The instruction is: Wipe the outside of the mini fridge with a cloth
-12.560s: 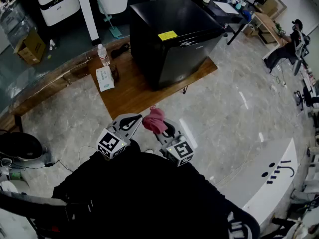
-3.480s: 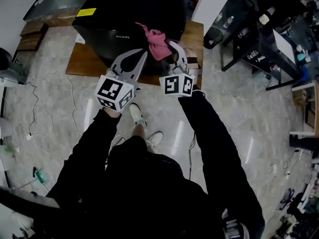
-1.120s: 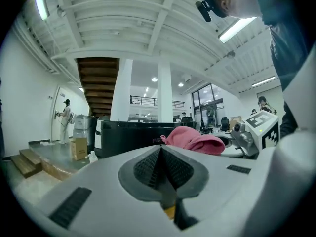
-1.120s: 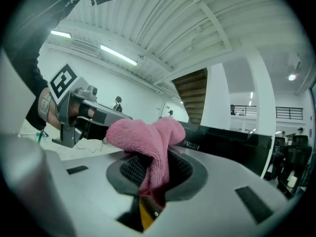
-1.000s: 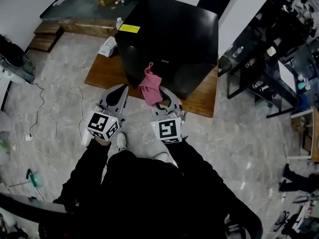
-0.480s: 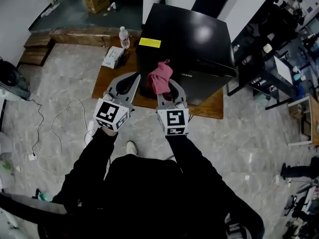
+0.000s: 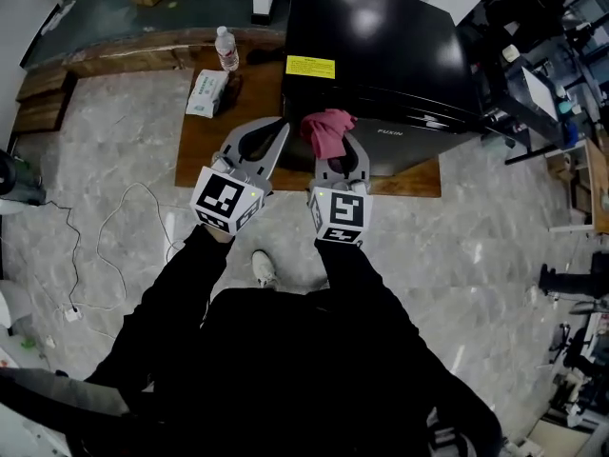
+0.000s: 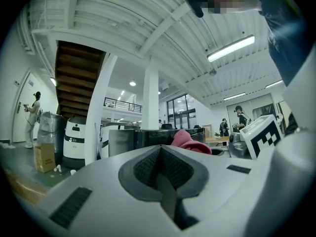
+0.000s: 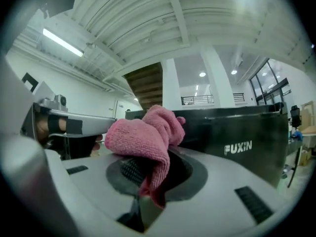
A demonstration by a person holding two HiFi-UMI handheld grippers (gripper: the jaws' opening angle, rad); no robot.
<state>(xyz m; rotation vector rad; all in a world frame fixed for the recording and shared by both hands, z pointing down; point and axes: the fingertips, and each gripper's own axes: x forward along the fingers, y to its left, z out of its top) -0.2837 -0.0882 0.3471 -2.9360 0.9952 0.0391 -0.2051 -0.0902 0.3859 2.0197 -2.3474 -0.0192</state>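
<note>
The mini fridge [image 7: 381, 55], black and glossy with a yellow label [image 7: 310, 66] on its top, stands on a wooden platform [image 7: 214, 141] at the far side of the floor. Its near face carries the FUXIN badge. A pink cloth [image 7: 326, 131] is bunched at the top near edge of that face; I cannot tell whether it is touching. The right gripper [image 7: 340, 150] has its jaws clamped on the cloth's lower fold. Just to its left, the left gripper [image 7: 271, 139] has its jaws together with nothing between them. A water bottle [image 7: 226, 48] and a tissue pack [image 7: 206, 91] sit on the platform's left end. The step looks like bringing the cloth onto the fridge. Next, it likely needs pressing against the panel and sweeping sideways.
</note>
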